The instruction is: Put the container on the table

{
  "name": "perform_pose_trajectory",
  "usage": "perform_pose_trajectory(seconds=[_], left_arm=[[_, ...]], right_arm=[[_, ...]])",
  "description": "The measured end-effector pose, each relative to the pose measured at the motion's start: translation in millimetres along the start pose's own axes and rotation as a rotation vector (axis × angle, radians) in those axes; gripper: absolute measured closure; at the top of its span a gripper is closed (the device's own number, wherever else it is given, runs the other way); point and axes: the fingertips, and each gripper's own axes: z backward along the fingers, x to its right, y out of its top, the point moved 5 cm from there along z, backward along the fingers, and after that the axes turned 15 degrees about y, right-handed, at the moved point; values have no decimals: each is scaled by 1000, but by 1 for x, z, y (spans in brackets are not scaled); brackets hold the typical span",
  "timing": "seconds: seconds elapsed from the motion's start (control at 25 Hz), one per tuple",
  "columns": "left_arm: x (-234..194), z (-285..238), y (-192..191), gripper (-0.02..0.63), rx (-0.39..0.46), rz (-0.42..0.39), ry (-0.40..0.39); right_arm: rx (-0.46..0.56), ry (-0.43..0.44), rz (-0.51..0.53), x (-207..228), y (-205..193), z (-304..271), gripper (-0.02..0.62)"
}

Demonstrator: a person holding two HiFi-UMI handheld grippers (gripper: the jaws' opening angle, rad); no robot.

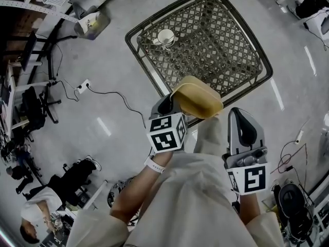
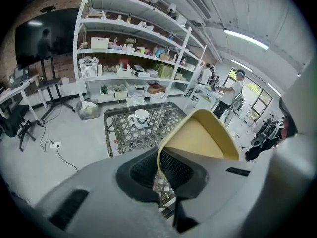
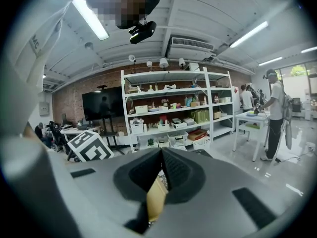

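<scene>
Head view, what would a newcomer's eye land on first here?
First, the yellow container, pinched by its rim in the left hand-held gripper and held above the near edge of the lattice table. After that, the white cup standing alone near the table's far left corner, and the right hand-held gripper raised just beside the container.

Empty tan container (image 1: 198, 98), tilted with its open side turned away, hangs mid-frame over the near edge of the dark lattice counter (image 1: 226, 60).
</scene>
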Motion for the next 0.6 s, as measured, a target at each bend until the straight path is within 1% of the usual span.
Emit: perform_pose_trajectory(seconds=[0.16, 0.32, 0.6], left_arm=[[4, -21, -5, 574, -32, 7, 27], [8, -48, -10, 574, -71, 25, 36], [18, -84, -20, 574, -121, 20, 47]], right_arm=[[-15, 16, -19, 7, -11, -7, 577], [-23, 24, -38, 15, -21, -15, 577], [-62, 39, -11, 28, -37, -26, 577]])
